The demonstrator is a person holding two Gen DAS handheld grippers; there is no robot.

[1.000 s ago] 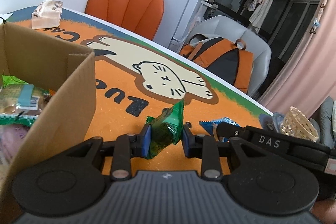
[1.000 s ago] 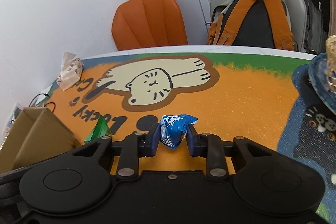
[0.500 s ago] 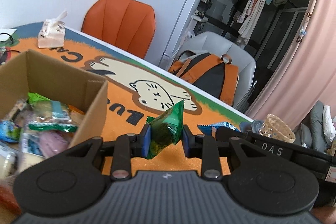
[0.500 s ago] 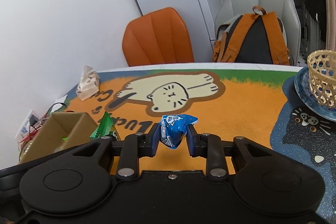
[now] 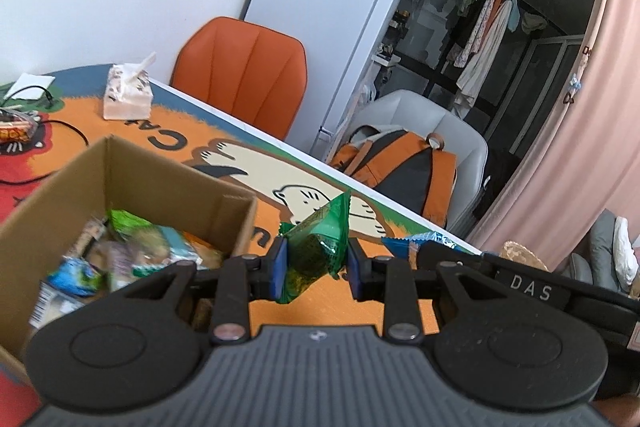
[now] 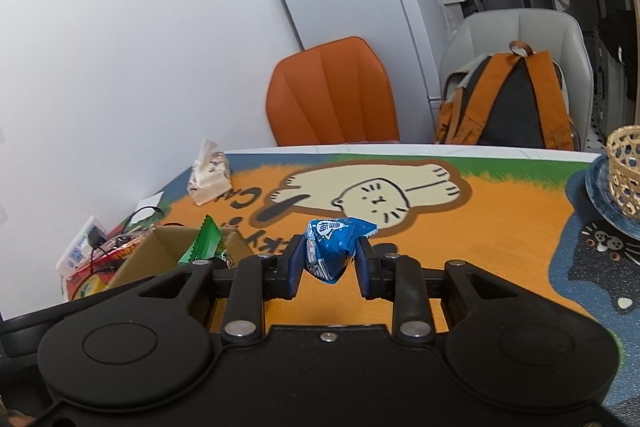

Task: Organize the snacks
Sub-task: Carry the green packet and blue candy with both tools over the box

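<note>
The open brown cardboard box [image 5: 120, 195] on the orange cat-print table mat [image 6: 500, 227] already holds a heap of wrapped snacks. The left gripper [image 5: 315, 265] clenches a crinkly green foil snack packet [image 5: 320, 247] just beside the box's rim; the right gripper [image 6: 329, 265] grips a small blue snack packet [image 6: 334, 247] above the mat. Both, I reckon, have yet to go in.

Green snack packet [image 5: 320, 247] and blue one [image 6: 334, 247] are shiny crinkly foil-plastic, the box [image 5: 120, 171] is plain matt cardboard, basket [image 6: 626, 171] looks woven.
</note>
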